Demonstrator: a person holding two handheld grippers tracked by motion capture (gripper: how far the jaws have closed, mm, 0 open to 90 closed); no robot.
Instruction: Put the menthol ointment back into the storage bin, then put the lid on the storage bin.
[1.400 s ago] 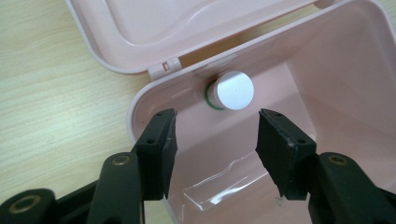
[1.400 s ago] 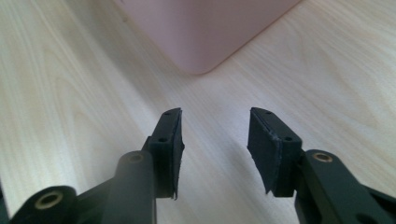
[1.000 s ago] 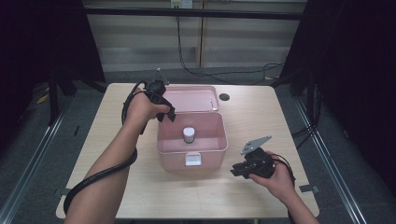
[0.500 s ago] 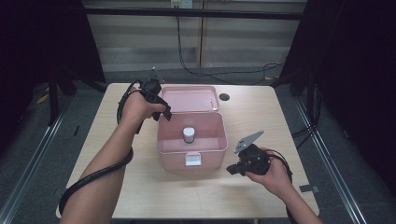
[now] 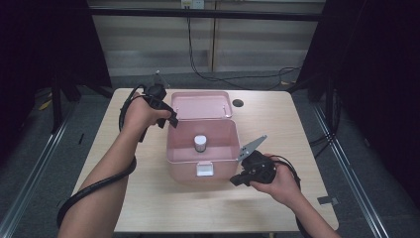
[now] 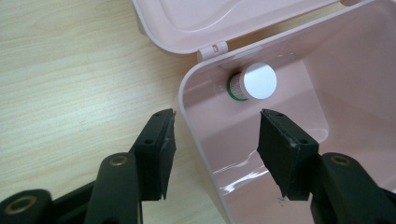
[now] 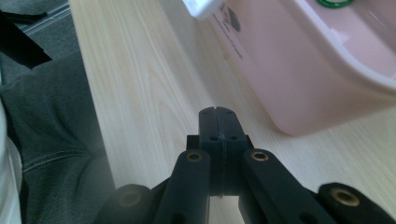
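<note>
An open pink box (image 5: 184, 171) stands mid-table with its lid (image 5: 200, 104) folded back. Inside it stands a small bottle (image 5: 200, 143) with a white cap and a green ring (image 6: 254, 81). My left gripper (image 5: 171, 121) is open at the box's rear left corner. In the left gripper view (image 6: 217, 140) its jaws straddle the box wall (image 6: 187, 98), one outside and one inside, without pressing on it. My right gripper (image 5: 236, 180) is shut on nothing, just above the table beside the box's front right corner (image 7: 299, 70); its closed tips (image 7: 219, 114) point along the box's side.
A white latch (image 5: 204, 169) hangs on the box's front wall. A dark round hole (image 5: 237, 103) marks the tabletop (image 5: 297, 129) behind the lid. Cables trail from both grippers. The table's near edge and a person's trouser leg (image 7: 46, 140) lie left of the right gripper.
My right gripper has risen a little and drifted toward the box's front right corner. The left gripper has stayed at the rear left corner.
</note>
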